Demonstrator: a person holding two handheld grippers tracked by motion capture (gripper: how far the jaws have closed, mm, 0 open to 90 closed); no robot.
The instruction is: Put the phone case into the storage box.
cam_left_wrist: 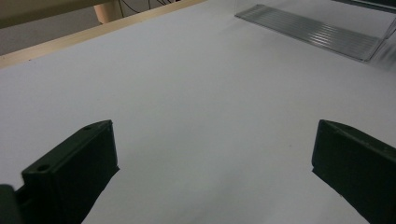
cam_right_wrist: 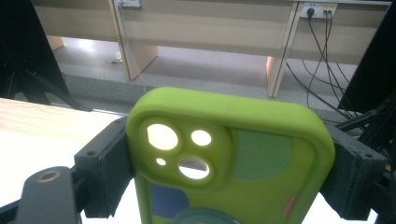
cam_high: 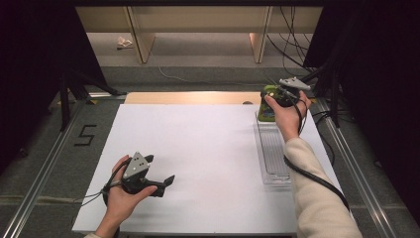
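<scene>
Phone case (cam_right_wrist: pixel 233 158) lime green, coloured patches; right hand-held gripper (cam_right_wrist: pixel 229 163) clamps its sides.

Count, this moment:
- tools: 2, left tool (cam_high: pixel 166 182) lower left of the high view, right tool (cam_high: pixel 271 93) upper right
- phone case (cam_right_wrist: pixel 229 158): 1, green, with 4 lens cut-outs in its camera block
- clear tray (cam_high: pixel 272 148): 1, right of centre
- white counter (cam_high: pixel 198 158): 1
- hands: 2, left hand (cam_high: pixel 121 198), right hand (cam_high: pixel 287 116)
</scene>
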